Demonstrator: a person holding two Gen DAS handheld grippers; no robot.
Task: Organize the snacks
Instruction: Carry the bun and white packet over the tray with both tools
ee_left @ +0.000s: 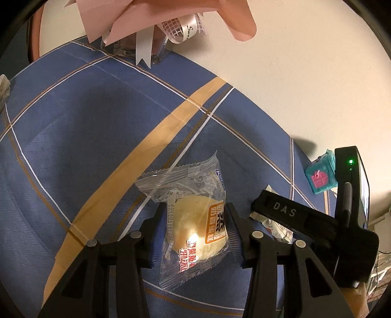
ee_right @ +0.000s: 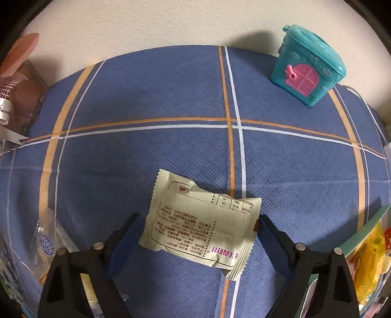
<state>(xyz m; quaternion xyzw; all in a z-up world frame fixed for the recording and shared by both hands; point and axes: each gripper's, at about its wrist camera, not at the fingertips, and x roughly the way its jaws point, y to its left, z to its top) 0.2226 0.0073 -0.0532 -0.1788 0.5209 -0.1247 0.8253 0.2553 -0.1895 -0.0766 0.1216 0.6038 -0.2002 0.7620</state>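
1. Left wrist view: the left gripper [ee_left: 194, 221] is clamped on a clear-wrapped bun [ee_left: 195, 227], both pads pressed into the sides of the pack. The wrapper's crimped top sticks out past the fingertips, and its bottom hangs back toward the camera.

2. Only that view shows the right gripper [ee_left: 273, 208] from outside. It's the black body marked "DAS" off to the right of the left jaws, with a green light lit on it and a bit of wrapper under its tip.

3. Right wrist view: a cream packet [ee_right: 202, 227] lies flat on the blue plaid cloth [ee_right: 146, 93], print side up, right between the right jaws. The jaws stand wide. The right finger [ee_right: 268, 227] looks to be at the packet's edge, while the left one has a gap, so nothing is gripped.

4. Only this view shows the teal toy house [ee_right: 309, 66] properly, far ahead of the jaws and to the right. There's also a yellow snack bag [ee_right: 369, 256] out past the right finger.

5. Pose: the right gripper points steeply down at the cloth. The left one tilts down less, so the wall and a pink gift bag [ee_left: 171, 17] show ahead.
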